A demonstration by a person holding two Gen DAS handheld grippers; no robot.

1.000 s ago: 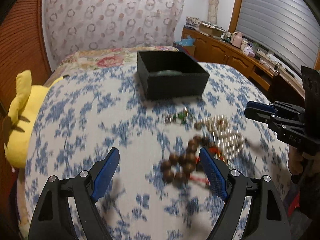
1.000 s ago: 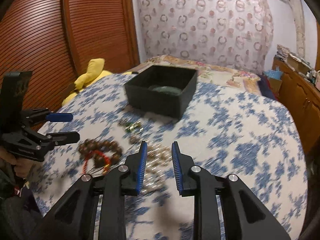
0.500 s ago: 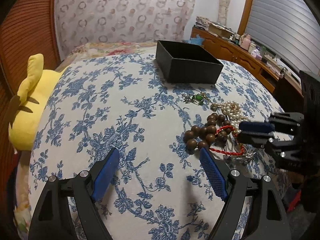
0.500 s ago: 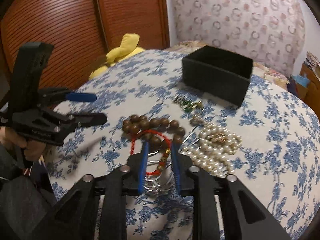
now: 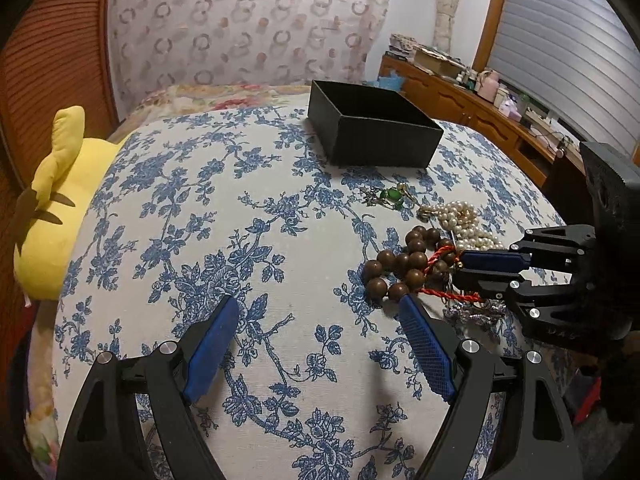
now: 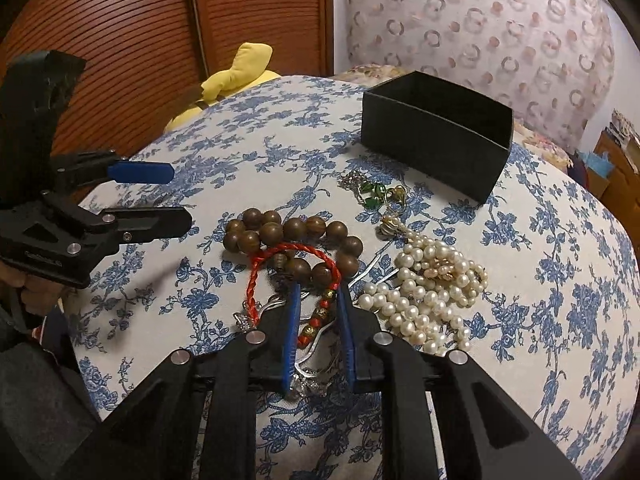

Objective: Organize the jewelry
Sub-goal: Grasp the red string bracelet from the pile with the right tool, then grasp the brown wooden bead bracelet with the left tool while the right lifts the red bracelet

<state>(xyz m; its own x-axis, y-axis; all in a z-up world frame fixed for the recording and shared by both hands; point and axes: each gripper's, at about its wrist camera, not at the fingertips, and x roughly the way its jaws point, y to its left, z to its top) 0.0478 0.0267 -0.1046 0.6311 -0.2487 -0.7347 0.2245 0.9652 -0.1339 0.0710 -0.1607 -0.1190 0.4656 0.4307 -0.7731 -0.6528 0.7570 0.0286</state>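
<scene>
Wooden beads (image 6: 294, 236), a pearl strand (image 6: 430, 288) and a green pendant (image 6: 372, 192) are heaped on the blue-flowered bed (image 5: 224, 216). Left tongs (image 5: 316, 344) are held wide open, empty. Right tongs (image 6: 318, 300) are closing around the red cord bracelet (image 6: 280, 256). Contents of the black box (image 6: 436, 140) cannot be seen.

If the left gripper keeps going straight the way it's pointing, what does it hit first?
Most likely the bare flowered cloth: the left gripper stands open and tilted down, with the wooden bead bracelet just right of its line.
</scene>
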